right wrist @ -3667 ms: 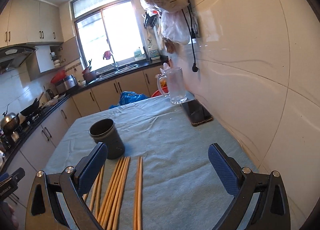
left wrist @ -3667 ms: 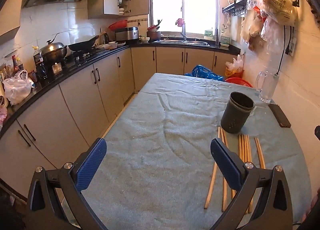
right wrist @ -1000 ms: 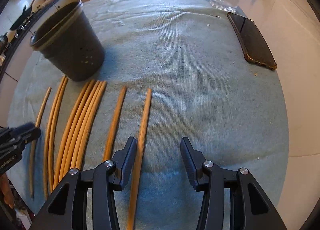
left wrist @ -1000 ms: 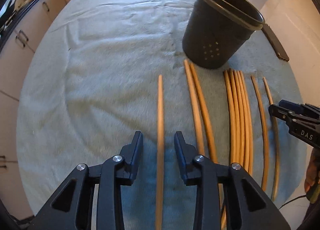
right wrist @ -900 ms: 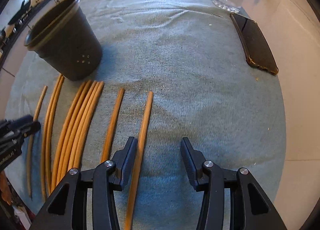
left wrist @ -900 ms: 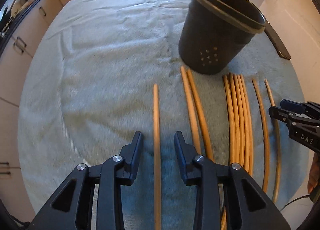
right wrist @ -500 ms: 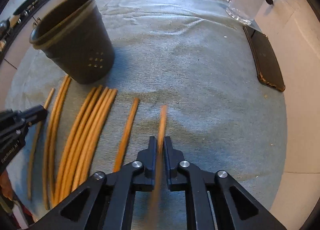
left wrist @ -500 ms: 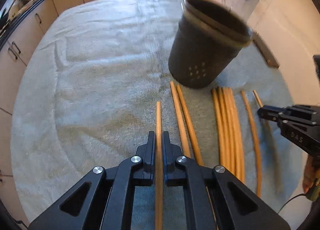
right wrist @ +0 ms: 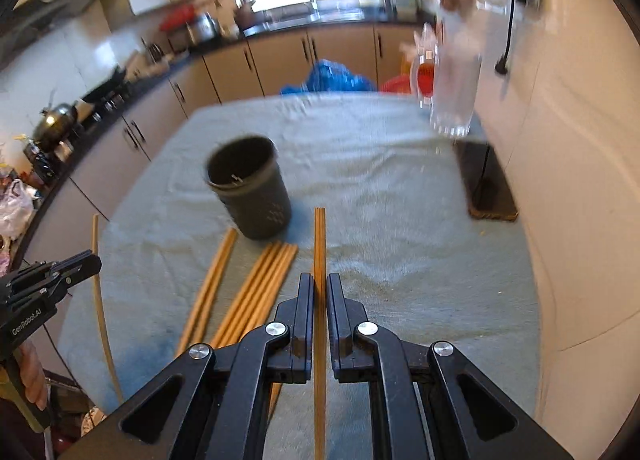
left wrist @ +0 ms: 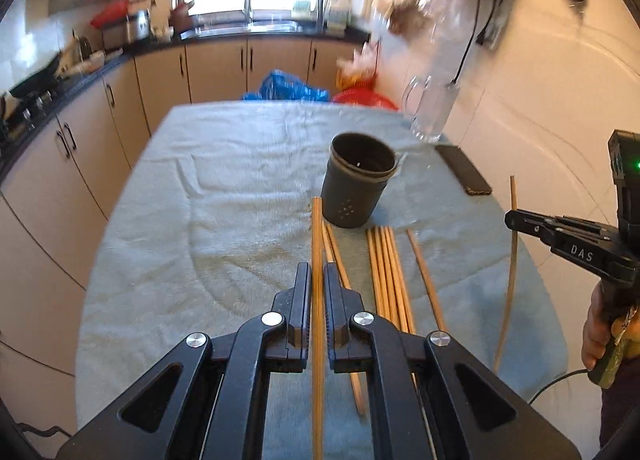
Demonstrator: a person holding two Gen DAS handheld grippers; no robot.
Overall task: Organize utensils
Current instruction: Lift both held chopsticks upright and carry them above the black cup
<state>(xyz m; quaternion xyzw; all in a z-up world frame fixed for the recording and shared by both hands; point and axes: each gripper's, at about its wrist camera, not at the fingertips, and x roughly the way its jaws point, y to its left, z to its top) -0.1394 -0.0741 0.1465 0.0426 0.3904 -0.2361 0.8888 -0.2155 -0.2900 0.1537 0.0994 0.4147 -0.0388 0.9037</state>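
- Fingers (left wrist: 305,300) of the left gripper (left wrist: 317,296) pinch one wooden chopstick (left wrist: 317,244), lifted clear of the counter (left wrist: 240,220).
- Right gripper (right wrist: 319,300) likewise clamps a second chopstick (right wrist: 319,244) between its fingers (right wrist: 306,304), held above the cloth.
- Remaining loose chopsticks (left wrist: 386,268) lie side by side on the cloth, just in front of the dark utensil holder (left wrist: 358,184), which stands upright.
- Beyond the holder, near the wall, sit a glass mug (left wrist: 430,112) and a phone (left wrist: 464,174).
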